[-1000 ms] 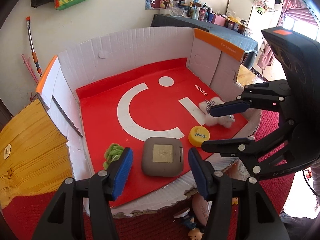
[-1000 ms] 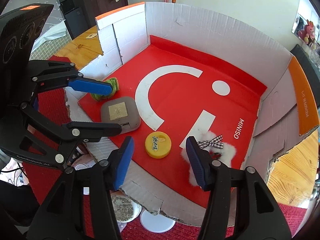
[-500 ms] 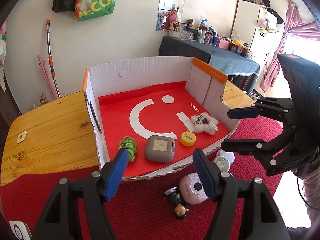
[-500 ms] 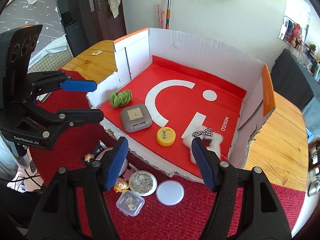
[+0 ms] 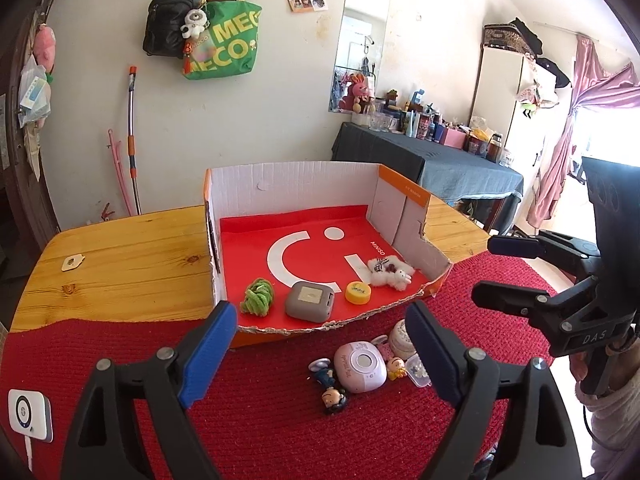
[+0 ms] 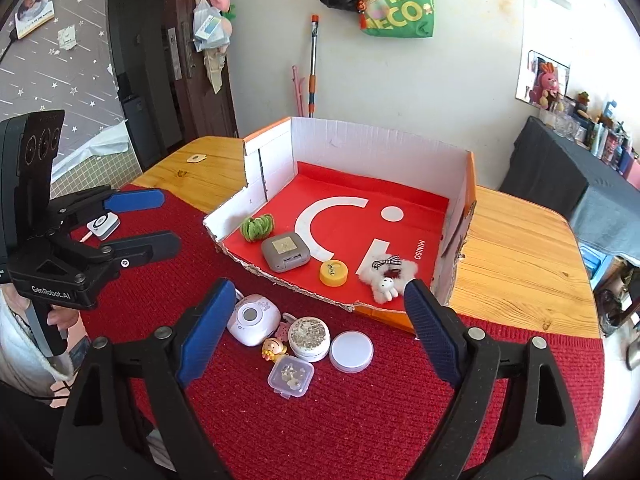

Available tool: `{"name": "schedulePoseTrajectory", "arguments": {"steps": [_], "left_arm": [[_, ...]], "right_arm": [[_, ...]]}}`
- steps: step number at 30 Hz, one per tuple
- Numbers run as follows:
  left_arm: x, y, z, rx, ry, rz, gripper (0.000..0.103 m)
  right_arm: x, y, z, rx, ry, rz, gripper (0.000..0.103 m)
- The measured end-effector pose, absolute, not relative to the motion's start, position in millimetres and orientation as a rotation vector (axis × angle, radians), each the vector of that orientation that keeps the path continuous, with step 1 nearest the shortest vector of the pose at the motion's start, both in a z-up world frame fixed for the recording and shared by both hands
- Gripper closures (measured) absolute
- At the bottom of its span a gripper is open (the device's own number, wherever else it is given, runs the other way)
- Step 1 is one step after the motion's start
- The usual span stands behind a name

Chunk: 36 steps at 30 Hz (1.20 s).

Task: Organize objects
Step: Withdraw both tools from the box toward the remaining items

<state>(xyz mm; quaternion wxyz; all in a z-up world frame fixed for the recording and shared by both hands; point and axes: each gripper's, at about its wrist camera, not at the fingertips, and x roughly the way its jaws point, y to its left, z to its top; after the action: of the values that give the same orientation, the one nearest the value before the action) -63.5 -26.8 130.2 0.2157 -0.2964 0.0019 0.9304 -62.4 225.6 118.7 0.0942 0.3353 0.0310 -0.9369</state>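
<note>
An open cardboard box point(image 5: 292, 184) point(image 6: 360, 148) with a red floor holds a green scrunchie point(image 5: 258, 300) point(image 6: 258, 227), a grey square case point(image 5: 310, 302) point(image 6: 285, 252), a yellow lid point(image 5: 358, 292) point(image 6: 333, 273) and a white plush point(image 5: 390, 272) point(image 6: 386, 276). On the red mat before it lie a lilac toy camera point(image 5: 360, 366) point(image 6: 252, 318), a small figurine point(image 5: 332, 390), a speckled jar point(image 6: 309, 333), a white lid point(image 6: 351, 350) and a clear little box point(image 6: 290, 376). My left gripper point(image 5: 318, 316) point(image 6: 168, 220) and right gripper point(image 6: 318, 290) point(image 5: 486, 268) hover over the mat, jaws opening, with nothing between them.
The box stands on a wooden table point(image 5: 120, 260) partly covered by the red knitted mat point(image 5: 280, 420). A white square device point(image 5: 30, 414) point(image 6: 103, 224) lies on the mat at the left. A dark-clothed side table point(image 5: 440, 164) with bottles stands behind.
Both grippers have drawn back and up, away from the box, and their jaws have spread wider. The loose items on the mat have come into view; the things in the box lie as before.
</note>
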Motion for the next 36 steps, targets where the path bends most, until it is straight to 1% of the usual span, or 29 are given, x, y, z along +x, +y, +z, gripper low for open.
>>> {"name": "schedulePoseTrajectory", "arguments": {"steps": [3, 6, 10, 20, 23, 26, 36], "left_arm": [[-53, -27, 128, -0.798, 0.018, 2.620, 0.011], [-43, -26, 126, -0.773, 0.043, 2.659, 0.005], [-34, -28, 118, -0.771, 0.018, 2.693, 0.001], [-28, -24, 72, -0.911, -0.060, 2.740, 0.000], [-28, -19, 58, -0.964, -0.045, 2.741, 0.000], [-28, -16, 49, -0.998, -0.039, 2.733, 0.000], [-44, -16, 37, -1.094, -0.044, 2.706, 0.000]], "right_arm": [[-51, 227, 116, 0.967, 0.058, -2.819, 0.013], [-40, 226, 112, 0.922, 0.049, -2.875, 0.009], [-27, 227, 103, 0.894, 0.001, -2.930, 0.006], [-14, 226, 65, 0.946, -0.093, -2.991, 0.005], [-15, 228, 50, 0.991, -0.169, -2.975, 0.005], [-18, 227, 37, 1.040, -0.204, -2.959, 0.005], [-30, 224, 16, 1.159, -0.171, -2.930, 0.005]]}}
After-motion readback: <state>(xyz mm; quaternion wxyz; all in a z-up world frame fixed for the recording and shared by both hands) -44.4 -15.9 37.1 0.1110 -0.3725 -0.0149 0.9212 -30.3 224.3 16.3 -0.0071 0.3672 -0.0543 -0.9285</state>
